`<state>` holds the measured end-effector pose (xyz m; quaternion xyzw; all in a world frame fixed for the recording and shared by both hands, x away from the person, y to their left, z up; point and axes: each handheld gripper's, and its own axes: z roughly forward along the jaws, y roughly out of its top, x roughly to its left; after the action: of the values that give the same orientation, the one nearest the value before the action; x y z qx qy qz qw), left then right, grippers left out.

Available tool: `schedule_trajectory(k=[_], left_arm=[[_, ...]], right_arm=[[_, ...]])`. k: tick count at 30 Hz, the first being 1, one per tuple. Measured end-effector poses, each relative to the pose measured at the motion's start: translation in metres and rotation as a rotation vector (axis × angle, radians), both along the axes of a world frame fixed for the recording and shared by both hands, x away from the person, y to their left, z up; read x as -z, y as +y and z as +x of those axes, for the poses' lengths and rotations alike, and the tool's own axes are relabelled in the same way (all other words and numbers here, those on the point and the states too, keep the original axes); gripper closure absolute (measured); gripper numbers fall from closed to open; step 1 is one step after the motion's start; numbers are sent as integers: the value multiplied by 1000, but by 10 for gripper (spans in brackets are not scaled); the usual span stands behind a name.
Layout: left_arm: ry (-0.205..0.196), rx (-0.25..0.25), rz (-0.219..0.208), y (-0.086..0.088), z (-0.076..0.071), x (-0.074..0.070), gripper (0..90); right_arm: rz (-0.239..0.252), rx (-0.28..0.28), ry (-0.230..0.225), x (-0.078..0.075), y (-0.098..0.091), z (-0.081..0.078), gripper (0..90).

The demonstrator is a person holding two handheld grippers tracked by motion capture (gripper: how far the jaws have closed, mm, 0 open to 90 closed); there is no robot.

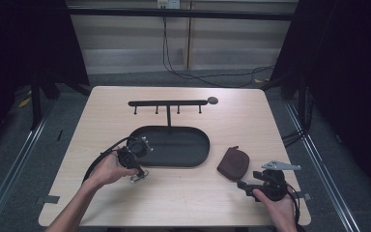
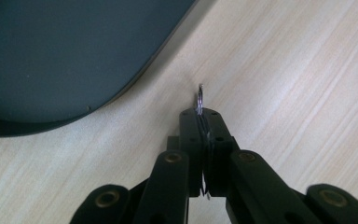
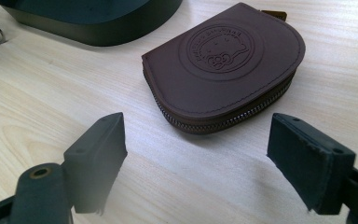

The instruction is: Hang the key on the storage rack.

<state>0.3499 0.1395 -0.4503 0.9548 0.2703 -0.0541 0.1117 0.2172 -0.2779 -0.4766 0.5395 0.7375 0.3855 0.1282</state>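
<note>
Showing a pale wooden table (image 1: 183, 203) on a grey floor, dark curtains at either side, with a black oval tray (image 1: 174, 145) beyond the left gripper (image 2: 200, 114). Its jaws are clamped on a thin metal key ring (image 2: 200, 95), standing edge-on, poking past the tips. The right gripper (image 3: 196, 149) gapes empty, a brown embossed zip pouch (image 3: 223, 65) just ahead.

The table (image 1: 183, 198) was pale wood. On it stood a dark oval tray (image 1: 193, 150) with a hook rack (image 1: 169, 103), and a brown pouch (image 1: 234, 163) lay just right of the tray.
</note>
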Motion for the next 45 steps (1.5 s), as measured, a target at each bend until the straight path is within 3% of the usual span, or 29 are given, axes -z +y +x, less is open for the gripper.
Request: schedule_trajectory(k=[5, 8, 11, 28, 33, 38, 40, 45], left_arm=[[3, 12, 19, -7, -2, 5, 858], [-2, 15, 23, -9, -2, 5, 889], [-8, -11, 32, -9, -1, 1, 890], [-9, 15, 51, 2, -6, -32, 890], [-49, 0, 47, 7, -7, -42, 889], [-47, 5, 52, 10, -7, -48, 890], [-43, -3, 78, 11, -6, -52, 889], [-47, -1, 65, 12, -4, -61, 889]], right_arm=[[-1, -2, 0, 0, 0, 0, 192], [-9, 4, 5, 1, 0, 1, 192], [-6, 4, 12, 1, 0, 1, 191], [-4, -1, 7, 1, 0, 1, 190], [-6, -2, 8, 1, 0, 1, 189], [-5, 1, 10, 1, 0, 1, 189], [-4, 0, 8, 1, 0, 1, 188], [-2, 1, 7, 1, 0, 1, 188]])
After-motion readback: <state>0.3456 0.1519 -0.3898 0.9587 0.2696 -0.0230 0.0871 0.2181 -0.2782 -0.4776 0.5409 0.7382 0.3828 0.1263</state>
